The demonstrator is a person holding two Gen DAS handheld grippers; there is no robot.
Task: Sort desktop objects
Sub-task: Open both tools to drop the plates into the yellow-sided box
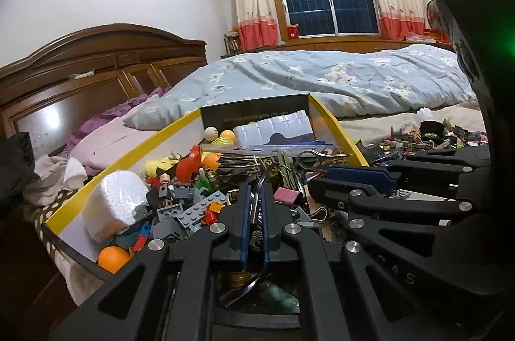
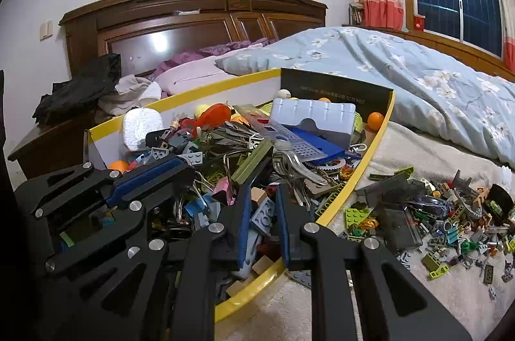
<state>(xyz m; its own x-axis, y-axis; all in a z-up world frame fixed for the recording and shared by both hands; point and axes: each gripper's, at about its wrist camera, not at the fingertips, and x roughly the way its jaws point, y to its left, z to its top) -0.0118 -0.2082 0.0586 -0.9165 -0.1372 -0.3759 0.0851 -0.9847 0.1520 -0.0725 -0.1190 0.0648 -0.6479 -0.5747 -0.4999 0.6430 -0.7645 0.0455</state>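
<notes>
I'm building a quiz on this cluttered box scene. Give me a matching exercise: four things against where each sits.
Things:
1. white foam block
2. heap of loose bricks
3. black card panel
4. right claw

Places:
a. out on the bedsheet, right of the box
b. far end of the box
c. low over the box's near right edge
d. against the box's left wall

Pairs: 1-d, 2-a, 3-b, 4-c

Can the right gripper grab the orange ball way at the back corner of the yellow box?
Probably yes. The orange ball lies uncovered against the yellow box rim, nothing on top. The right hand-held gripper is open but sits at the near end, so it must travel over the pile.
</notes>
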